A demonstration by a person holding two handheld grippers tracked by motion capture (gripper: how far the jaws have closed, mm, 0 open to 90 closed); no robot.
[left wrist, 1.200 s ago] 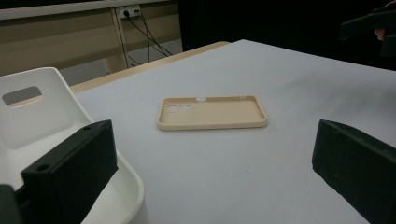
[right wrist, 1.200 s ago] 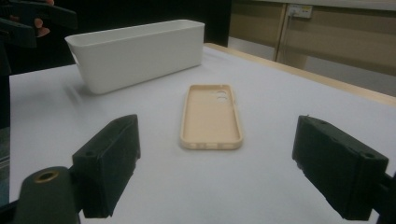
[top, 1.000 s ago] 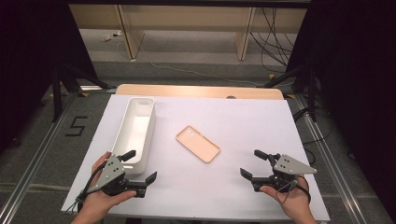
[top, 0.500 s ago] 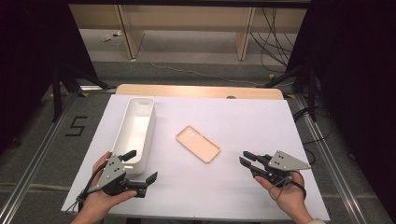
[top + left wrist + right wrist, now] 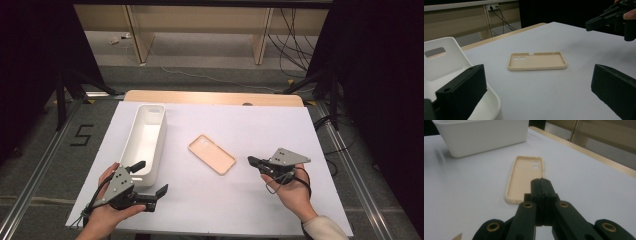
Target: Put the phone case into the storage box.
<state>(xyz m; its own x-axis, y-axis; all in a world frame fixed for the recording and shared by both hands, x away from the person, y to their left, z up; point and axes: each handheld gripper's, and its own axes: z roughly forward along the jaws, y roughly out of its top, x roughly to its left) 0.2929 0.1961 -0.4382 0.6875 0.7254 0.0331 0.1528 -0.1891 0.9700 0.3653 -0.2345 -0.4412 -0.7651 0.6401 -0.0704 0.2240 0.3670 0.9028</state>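
Note:
A beige phone case (image 5: 212, 154) (image 5: 537, 60) (image 5: 524, 177) lies hollow side up in the middle of the white table (image 5: 240, 125). My right gripper (image 5: 251, 160) (image 5: 541, 182) is just right of the case, its tips over the case's near end. Its jaws have just been closing and now meet, shut with nothing between them. It is also visible in the left gripper view (image 5: 596, 22). My left gripper (image 5: 151, 176) (image 5: 537, 87) rests at the front left beside the white bin (image 5: 145, 142) (image 5: 446, 57) (image 5: 481, 135), jaws wide open and empty.
The long white bin stands empty on the left side of the table. A wooden strip (image 5: 215, 97) runs along the far edge, with shelving legs and cables on the floor beyond. Metal rails flank the table.
The right gripper's jaws went from wide open to shut, and the hand slid left toward the phone case. The left gripper stayed put.

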